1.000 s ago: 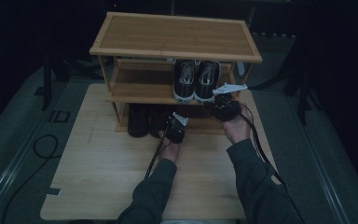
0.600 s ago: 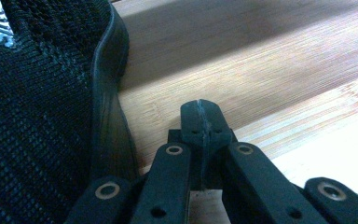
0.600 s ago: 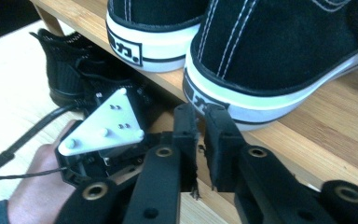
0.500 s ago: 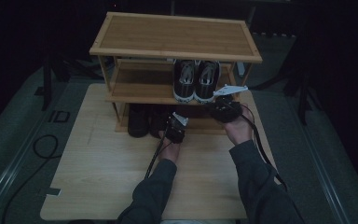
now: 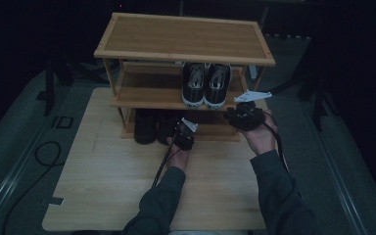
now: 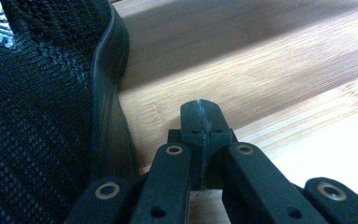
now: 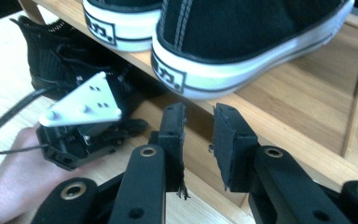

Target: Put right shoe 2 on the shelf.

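Left gripper (image 6: pixel 200 116) clenched empty beside the black knit shoe (image 6: pixel 42 107) (heel probably outward); right gripper (image 7: pixel 199 126) slightly parted below the sneakers (image 7: pixel 242 42) at the shelf's front edge.

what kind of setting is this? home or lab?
Probably a lab or recording setup, not a home: a wooden shoe rack sits on a bare board amid dark surroundings, cables trail over the floor, and the person holds instrumented grippers.

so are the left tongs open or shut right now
Shut. In the left gripper view the left tongs have both black tips pressed together with nothing between, beside the black knit shoe.
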Available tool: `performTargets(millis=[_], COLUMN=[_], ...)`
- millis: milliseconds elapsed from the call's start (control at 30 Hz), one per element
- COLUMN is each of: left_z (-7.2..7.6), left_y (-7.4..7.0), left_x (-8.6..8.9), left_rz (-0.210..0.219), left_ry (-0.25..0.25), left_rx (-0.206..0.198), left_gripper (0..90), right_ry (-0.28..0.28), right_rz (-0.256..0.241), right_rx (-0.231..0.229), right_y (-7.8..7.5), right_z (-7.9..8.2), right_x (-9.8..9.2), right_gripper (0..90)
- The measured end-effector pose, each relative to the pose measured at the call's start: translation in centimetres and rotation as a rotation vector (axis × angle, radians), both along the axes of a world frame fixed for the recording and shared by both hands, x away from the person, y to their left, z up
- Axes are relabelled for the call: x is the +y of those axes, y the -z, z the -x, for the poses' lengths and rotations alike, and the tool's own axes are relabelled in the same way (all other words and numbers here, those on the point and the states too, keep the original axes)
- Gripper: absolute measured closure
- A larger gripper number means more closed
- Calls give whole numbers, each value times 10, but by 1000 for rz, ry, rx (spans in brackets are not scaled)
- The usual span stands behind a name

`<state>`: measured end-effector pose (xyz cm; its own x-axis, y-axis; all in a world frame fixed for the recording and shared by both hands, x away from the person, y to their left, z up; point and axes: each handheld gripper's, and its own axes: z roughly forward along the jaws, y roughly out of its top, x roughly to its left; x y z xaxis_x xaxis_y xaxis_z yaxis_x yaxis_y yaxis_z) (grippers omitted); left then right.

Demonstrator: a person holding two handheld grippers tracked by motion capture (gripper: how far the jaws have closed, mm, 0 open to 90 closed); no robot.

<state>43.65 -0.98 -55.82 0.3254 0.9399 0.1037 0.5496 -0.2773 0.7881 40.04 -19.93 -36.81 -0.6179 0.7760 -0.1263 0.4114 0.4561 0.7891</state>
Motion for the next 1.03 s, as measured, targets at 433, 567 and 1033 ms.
performTargets(millis=[433, 567, 1033], left_z=[0, 0, 0], left_y=[0, 0, 0], left_x=[0, 0, 0], left_rz=[1, 5, -4], left_ry=[2, 1, 6], left_rx=[0, -3, -6], left_gripper=[900, 900, 900], right_ry=[35, 47, 82], right_rz=[18, 18, 17], right_rx=[28, 42, 119], right_y=[9, 15, 43], right_z=[2, 2, -1], right_x=[-14, -19, -36], right_gripper=[669, 657, 618])
